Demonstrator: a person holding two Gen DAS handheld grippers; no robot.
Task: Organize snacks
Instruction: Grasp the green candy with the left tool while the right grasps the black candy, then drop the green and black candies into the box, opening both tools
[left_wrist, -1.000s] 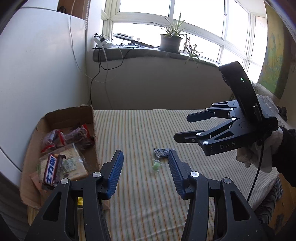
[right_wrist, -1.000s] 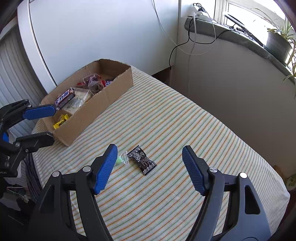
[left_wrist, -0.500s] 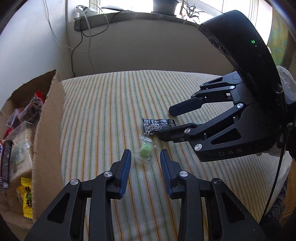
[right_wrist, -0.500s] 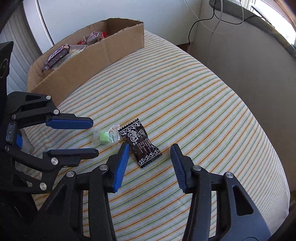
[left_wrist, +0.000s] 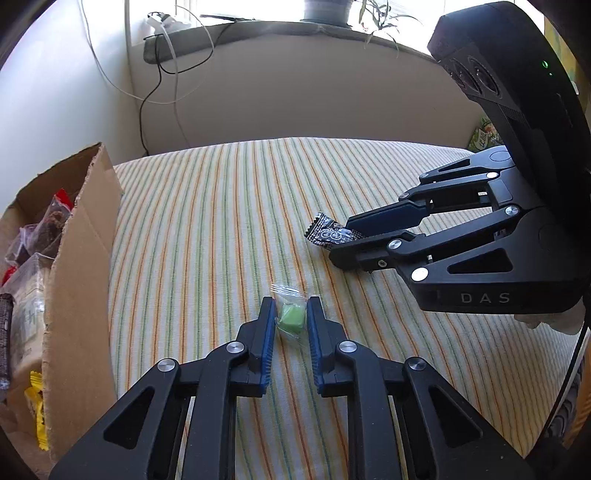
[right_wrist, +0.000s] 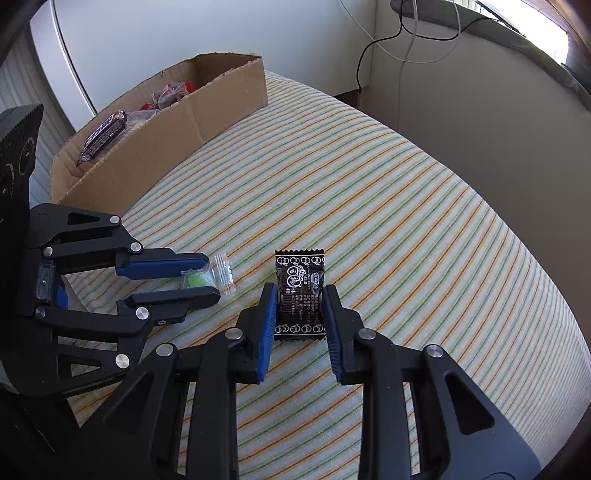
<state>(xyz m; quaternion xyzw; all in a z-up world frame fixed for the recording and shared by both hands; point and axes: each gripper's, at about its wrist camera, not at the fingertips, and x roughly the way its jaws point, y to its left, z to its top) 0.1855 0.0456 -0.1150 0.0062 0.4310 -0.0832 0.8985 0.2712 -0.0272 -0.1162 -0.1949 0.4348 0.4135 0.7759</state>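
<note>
Gripping 2 sweets at once, we have the left gripper (left_wrist: 290, 317) pinched on the green candy (left_wrist: 291, 318) and the right gripper (right_wrist: 299, 299) pinched on the black packet (right_wrist: 300, 291), both low on the striped cloth (right_wrist: 388, 221). Neither is lifted yet. Several snacks already lie in the cardboard box (right_wrist: 177, 122) to our left; these 2 look like the last.
</note>
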